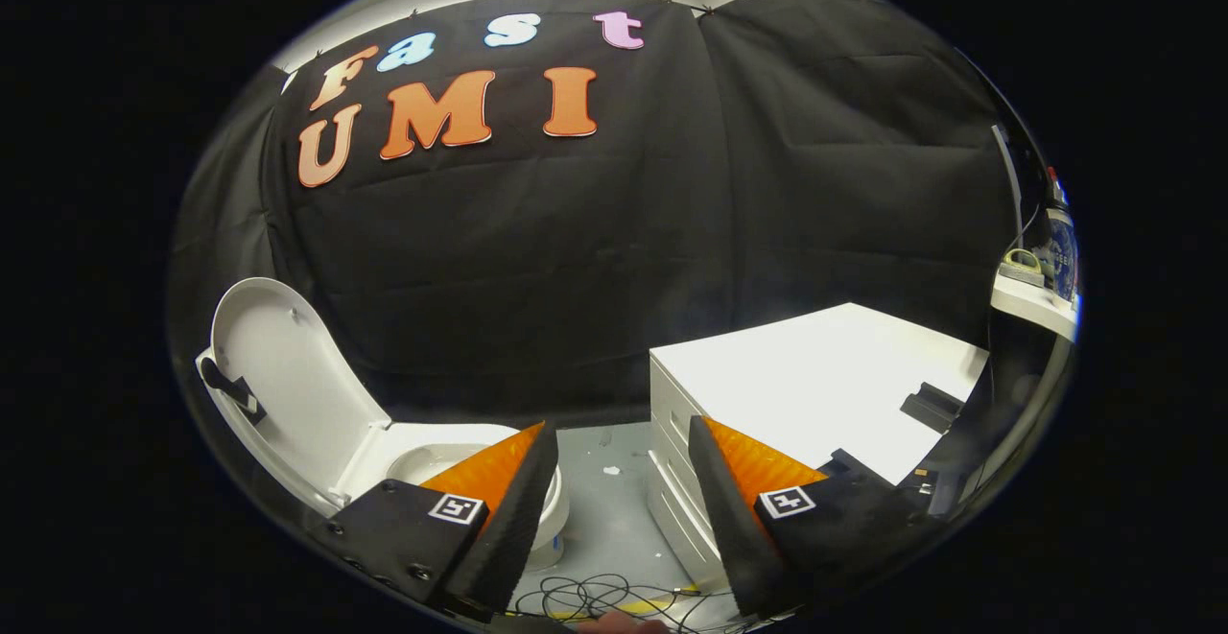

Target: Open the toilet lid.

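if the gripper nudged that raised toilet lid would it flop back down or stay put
The toilet lid stands well past the bowl, leaning back, so a light nudge would probably leave it resting there. It looks like one rigid, smooth shell, so likely stiff and somewhat slippery. It is hinged at its base, so a firm forward pull could swing it down. The gripper is open, touching nothing.

Black cloth is hanging across the back wall. A white cabinet is standing lower right on grey floor, cables lying at the bottom centre.
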